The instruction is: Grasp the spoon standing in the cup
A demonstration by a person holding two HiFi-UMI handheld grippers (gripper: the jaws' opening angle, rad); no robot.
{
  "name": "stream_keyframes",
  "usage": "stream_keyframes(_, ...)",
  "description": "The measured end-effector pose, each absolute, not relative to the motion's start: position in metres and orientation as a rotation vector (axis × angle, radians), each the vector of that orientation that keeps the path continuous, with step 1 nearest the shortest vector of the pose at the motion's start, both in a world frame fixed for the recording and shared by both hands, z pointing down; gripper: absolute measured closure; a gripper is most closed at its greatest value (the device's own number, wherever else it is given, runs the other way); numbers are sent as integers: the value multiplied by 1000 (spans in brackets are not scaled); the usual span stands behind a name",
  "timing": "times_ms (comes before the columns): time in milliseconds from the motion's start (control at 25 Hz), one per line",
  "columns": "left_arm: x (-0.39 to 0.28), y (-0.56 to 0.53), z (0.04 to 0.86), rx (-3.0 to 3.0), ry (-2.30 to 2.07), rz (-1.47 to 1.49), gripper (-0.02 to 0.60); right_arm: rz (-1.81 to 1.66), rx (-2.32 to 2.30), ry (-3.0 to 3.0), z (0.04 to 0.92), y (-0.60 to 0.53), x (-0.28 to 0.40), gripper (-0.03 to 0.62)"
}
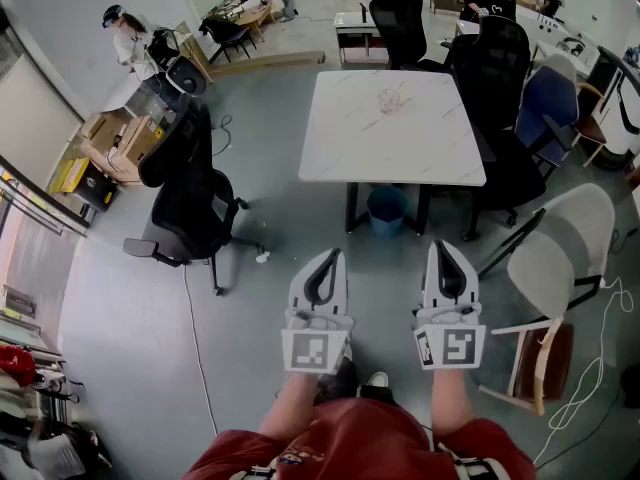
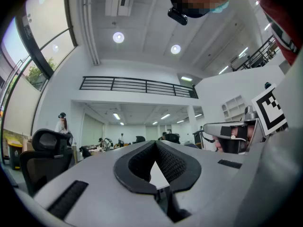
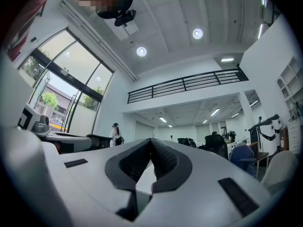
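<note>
Table [image 1: 400, 148] (cup [image 1: 390, 100] atop) amid office chairs [image 1: 190, 193]

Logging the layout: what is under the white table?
A blue bin stands under the white table, near its front edge. Whatever lies further back under it is covered by the tabletop.

The place is a large open-plan office or lab hall, with a white marble-topped table [image 1: 400, 153] among black office chairs [image 1: 190, 193], cluttered desks [image 1: 245, 13] with people at the far end, cardboard boxes [image 1: 115, 143] at the left, tall windows [image 3: 71, 79], a railed mezzanine [image 2: 137, 85] and recessed ceiling lights [image 2: 118, 37].
</note>
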State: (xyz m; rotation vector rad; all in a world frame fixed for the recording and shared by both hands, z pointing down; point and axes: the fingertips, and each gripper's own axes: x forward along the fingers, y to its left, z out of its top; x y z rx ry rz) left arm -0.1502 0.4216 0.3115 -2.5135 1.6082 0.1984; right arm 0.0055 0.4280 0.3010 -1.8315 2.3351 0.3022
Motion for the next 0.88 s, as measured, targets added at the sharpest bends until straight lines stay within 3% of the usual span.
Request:
stream_keyframes(560, -170, 455, 275, -2451, 1582, 299, 572, 328, -1802, 2316, 272, 459, -21, 580)
stream_keyframes(880, -213, 446, 272, -2445, 1596, 344, 572, 294, -1798, 2302, 266, 449, -52, 580)
